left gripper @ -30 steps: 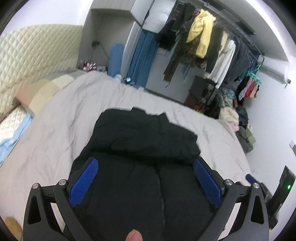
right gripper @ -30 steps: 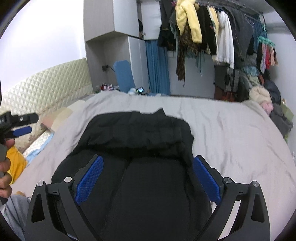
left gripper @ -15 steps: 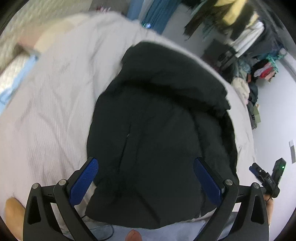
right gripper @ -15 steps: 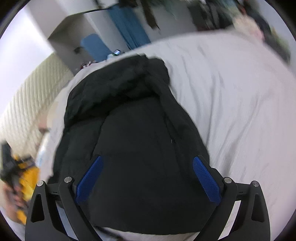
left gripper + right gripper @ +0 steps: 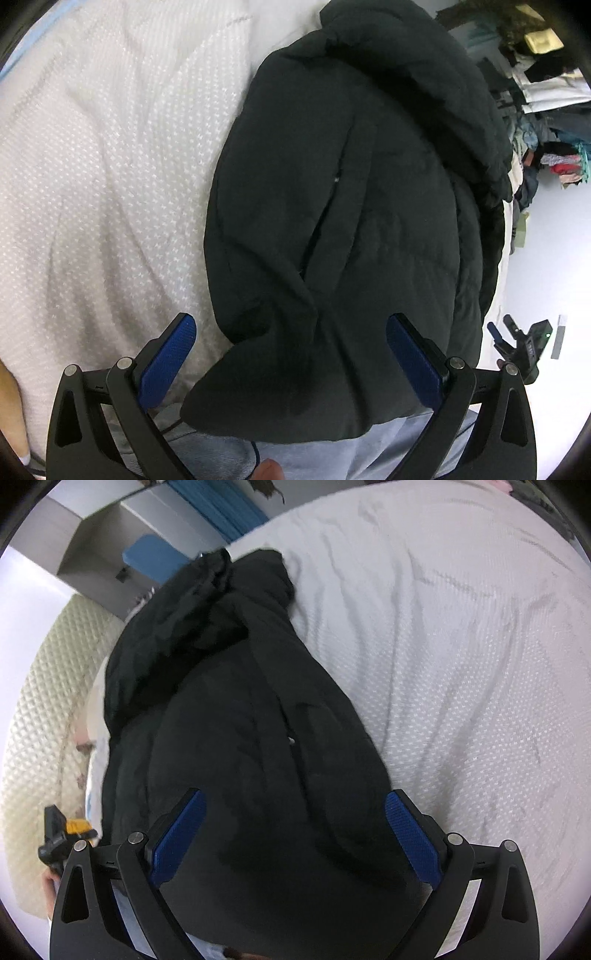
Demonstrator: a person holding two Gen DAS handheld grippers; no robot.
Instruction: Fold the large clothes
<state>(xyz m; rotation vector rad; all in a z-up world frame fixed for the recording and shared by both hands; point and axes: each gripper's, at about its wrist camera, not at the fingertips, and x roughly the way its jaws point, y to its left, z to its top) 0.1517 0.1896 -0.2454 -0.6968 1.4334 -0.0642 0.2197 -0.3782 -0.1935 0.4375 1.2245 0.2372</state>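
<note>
A black padded jacket (image 5: pixel 362 206) lies on the white bedspread (image 5: pixel 103 177), its hood end far from me and its hem hanging over the near bed edge. My left gripper (image 5: pixel 291 354) hovers open above the jacket's lower left part, blue pads wide apart, nothing between them. In the right wrist view the same jacket (image 5: pixel 229 731) fills the left and middle, and my right gripper (image 5: pixel 295 834) stands open over its lower right hem. Neither gripper holds the cloth. The other gripper (image 5: pixel 521 343) shows small at the right edge of the left wrist view.
Light blue jeans (image 5: pixel 332 458) of the person stand at the near bed edge. A quilted cream headboard (image 5: pixel 40 686) is at the left. The bedspread (image 5: pixel 461 664) spreads bare to the right. Hanging clothes (image 5: pixel 546 92) crowd the far right wall.
Both grippers have tilted down and dropped closer to the jacket's near hem; the room and clothes rack have slid out of view. Both stay open.
</note>
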